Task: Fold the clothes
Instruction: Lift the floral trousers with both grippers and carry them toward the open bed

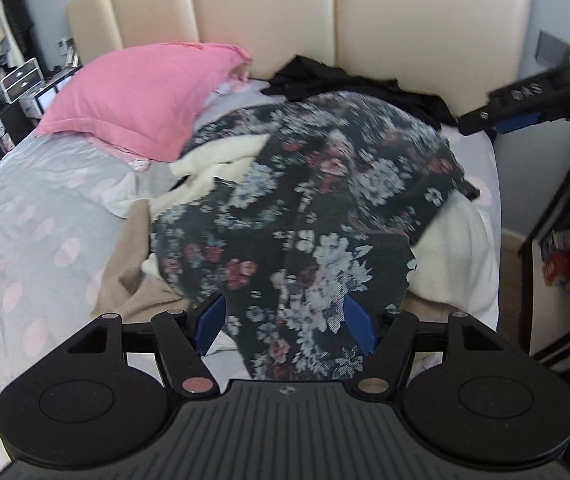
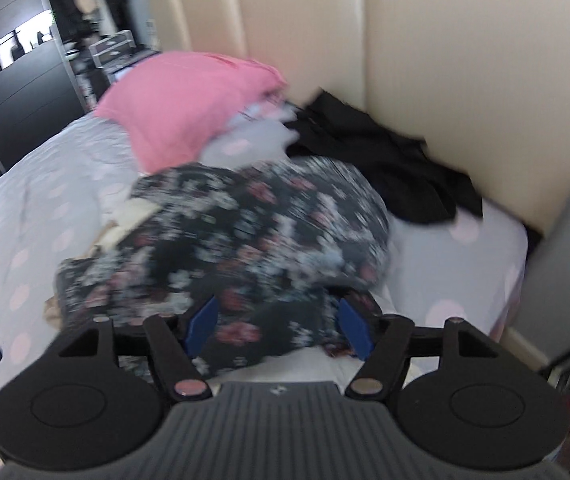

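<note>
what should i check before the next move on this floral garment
1. Left hand-held gripper open: ok, blue pads stand wide apart.
2. Right hand-held gripper open: ok, pads apart; the floral garment shows between them, ungripped.
3. Garment lying flat: not ok, it is draped in a mound over the white clothes.
4. Garment edges findable: cannot tell, the right wrist view is blurred and no hem or corner shows clearly.
5. Folding space on the bed: ok, bare sheet to the left in the left wrist view.
6. Black garment kept apart: cannot tell, it lies right behind the floral one by the headboard.
</note>
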### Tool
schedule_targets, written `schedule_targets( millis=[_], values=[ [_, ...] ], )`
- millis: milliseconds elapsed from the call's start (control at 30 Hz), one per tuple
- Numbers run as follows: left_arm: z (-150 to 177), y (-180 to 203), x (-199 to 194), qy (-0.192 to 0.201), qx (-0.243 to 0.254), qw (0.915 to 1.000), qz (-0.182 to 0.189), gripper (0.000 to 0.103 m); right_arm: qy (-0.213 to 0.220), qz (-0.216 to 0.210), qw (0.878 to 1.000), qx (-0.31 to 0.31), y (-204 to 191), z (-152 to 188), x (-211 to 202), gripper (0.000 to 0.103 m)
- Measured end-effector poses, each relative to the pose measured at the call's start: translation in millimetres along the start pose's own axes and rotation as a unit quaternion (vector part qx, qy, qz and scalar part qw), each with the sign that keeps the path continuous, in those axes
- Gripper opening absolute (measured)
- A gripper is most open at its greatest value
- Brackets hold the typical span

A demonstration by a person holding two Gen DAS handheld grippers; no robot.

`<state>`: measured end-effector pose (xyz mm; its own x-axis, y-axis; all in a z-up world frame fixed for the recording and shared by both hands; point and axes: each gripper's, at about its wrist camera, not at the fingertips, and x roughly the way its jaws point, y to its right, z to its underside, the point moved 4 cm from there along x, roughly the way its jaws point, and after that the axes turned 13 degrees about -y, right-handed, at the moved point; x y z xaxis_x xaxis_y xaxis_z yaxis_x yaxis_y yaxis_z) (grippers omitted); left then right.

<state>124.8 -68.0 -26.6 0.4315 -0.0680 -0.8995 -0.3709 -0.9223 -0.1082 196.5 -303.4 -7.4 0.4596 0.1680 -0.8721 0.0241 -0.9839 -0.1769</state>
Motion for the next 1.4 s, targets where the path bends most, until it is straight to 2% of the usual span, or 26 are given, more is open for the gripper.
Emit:
schedule_targets(
  millis=[167,300,367,433,533,633,800,833,867,900,967,1000,1033,1067,1133,1233,1400],
  values=[
    [-5,15,20,-0.019,0.022,0.9996,-0.006,0.066,-0.031,-0.027,0.998,0.038,14,2,37,0.07],
    [-6,21,27,-0.023,0.024,0.9994,0.004,0.066,-0.037,-0.028,0.998,0.036,12,-4,56,0.07],
    [-8,26,28,-0.028,0.026,0.9992,0.012,0.066,-0.041,-0.028,0.998,0.032,10,-6,63,0.062],
    [-9,33,25,-0.027,0.035,0.9989,0.014,0.066,-0.043,-0.03,0.998,0.032,10,-7,66,0.057],
    [-9,42,17,-0.017,0.051,0.9985,0.009,0.067,-0.041,-0.027,0.998,0.027,9,-9,70,0.056],
    [-8,50,12,-0.009,0.059,0.9982,0.009,0.073,-0.041,-0.027,0.999,0.024,9,-9,70,0.056],
    [-9,56,17,-0.006,0.063,0.9979,0.011,0.073,-0.04,-0.025,0.999,0.019,8,-8,69,0.055],
    [-10,55,19,-0.005,0.059,0.9982,0.004,0.073,-0.039,-0.022,0.999,0.016,8,-7,69,0.049],
    [-10,53,22,-0.004,0.058,0.9983,-0.005,0.069,-0.038,-0.018,0.999,0.015,7,-7,68,0.041],
    [-10,51,25,-0.007,0.055,0.9984,-0.01,0.066,-0.037,-0.013,0.999,0.013,7,-6,68,0.036],
    [-11,44,27,-0.012,0.039,0.9991,-0.013,0.047,-0.033,-0.005,0.999,0.01,7,-6,65,0.019],
    [-12,40,27,-0.013,0.03,0.9994,-0.01,0.04,-0.029,-0.002,1.0,0.007,8,-6,63,0.015],
    [-13,35,26,-0.012,0.021,0.9997,-0.007,0.027,-0.025,0.002,1.0,0.005,8,-6,61,0.008],
    [-13,30,24,-0.011,0.013,0.9998,-0.011,0.017,-0.017,0.007,1.0,0.0,7,-7,58,0.006],
    [-14,20,21,-0.008,-0.005,0.9998,-0.017,0.009,0.004,0.022,1.0,-0.013,4,-8,49,0.003],
    [-14,2,10,0.003,-0.031,0.9994,-0.017,0.006,0.041,0.032,0.998,-0.04,-10,-9,28,0.003],
    [-12,-27,-20,0.024,-0.052,0.9967,-0.058,0.005,0.079,0.001,0.994,-0.077,-47,-10,-12,0.003]
  ],
)
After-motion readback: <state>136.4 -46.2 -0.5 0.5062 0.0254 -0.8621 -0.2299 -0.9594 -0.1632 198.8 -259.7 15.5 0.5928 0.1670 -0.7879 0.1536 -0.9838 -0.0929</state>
